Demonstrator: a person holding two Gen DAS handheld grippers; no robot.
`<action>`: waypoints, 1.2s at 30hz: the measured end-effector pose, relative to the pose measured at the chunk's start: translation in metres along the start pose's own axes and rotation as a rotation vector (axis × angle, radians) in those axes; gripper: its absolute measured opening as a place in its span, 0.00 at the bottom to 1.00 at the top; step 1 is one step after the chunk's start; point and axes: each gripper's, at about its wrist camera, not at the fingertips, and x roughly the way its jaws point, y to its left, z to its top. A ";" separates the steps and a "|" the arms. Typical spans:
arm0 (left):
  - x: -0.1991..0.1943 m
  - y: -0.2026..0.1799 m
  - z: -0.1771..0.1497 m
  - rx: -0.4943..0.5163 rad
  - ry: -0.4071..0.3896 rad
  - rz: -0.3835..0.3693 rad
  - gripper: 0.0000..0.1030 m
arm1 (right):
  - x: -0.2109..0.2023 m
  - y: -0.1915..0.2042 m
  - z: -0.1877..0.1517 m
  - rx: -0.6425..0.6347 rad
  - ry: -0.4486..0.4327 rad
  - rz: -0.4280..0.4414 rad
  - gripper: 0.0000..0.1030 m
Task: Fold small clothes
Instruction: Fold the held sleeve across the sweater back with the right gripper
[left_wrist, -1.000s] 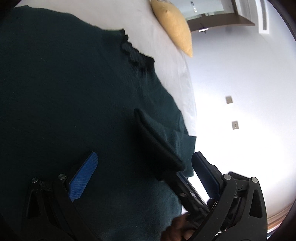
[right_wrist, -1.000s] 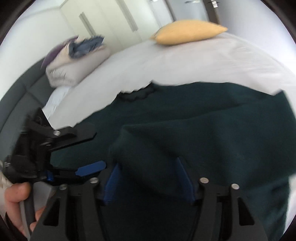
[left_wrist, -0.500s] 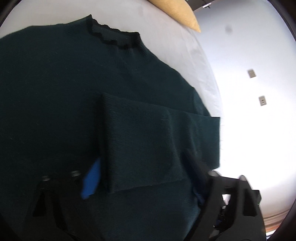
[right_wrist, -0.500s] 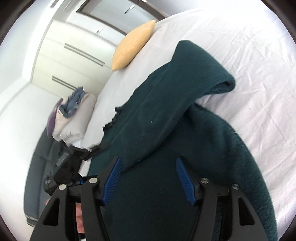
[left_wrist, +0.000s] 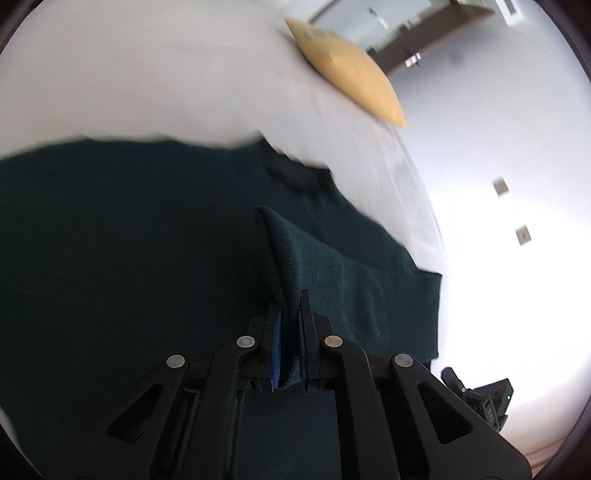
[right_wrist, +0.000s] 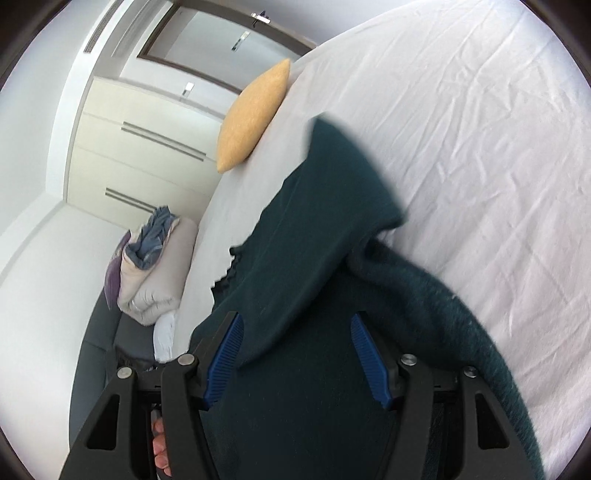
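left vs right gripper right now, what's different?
The left gripper is shut, its jaws just closed on the sleeve cuff; the right gripper stands open, gripping nothing. The left lifts fabric into a ridge; the right hovers over the flat sweater. Both have blue fingers.

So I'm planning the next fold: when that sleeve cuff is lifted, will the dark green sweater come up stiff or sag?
Probably sag: the cuff pinched in the left gripper already peaks into a soft ridge. The sweater drapes in rounded folds on the white bedsheet, so it looks limp. Its fuzzy knit likely grips rather than slips.
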 end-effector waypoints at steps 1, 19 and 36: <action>-0.006 0.009 0.004 -0.007 -0.015 0.011 0.06 | 0.000 -0.002 0.002 0.016 -0.008 0.005 0.63; 0.010 0.063 0.004 -0.048 -0.050 0.085 0.06 | 0.003 -0.005 0.021 0.188 -0.065 0.080 0.71; 0.002 0.083 -0.024 -0.039 -0.079 0.050 0.09 | 0.038 0.025 0.066 0.054 -0.017 0.083 0.77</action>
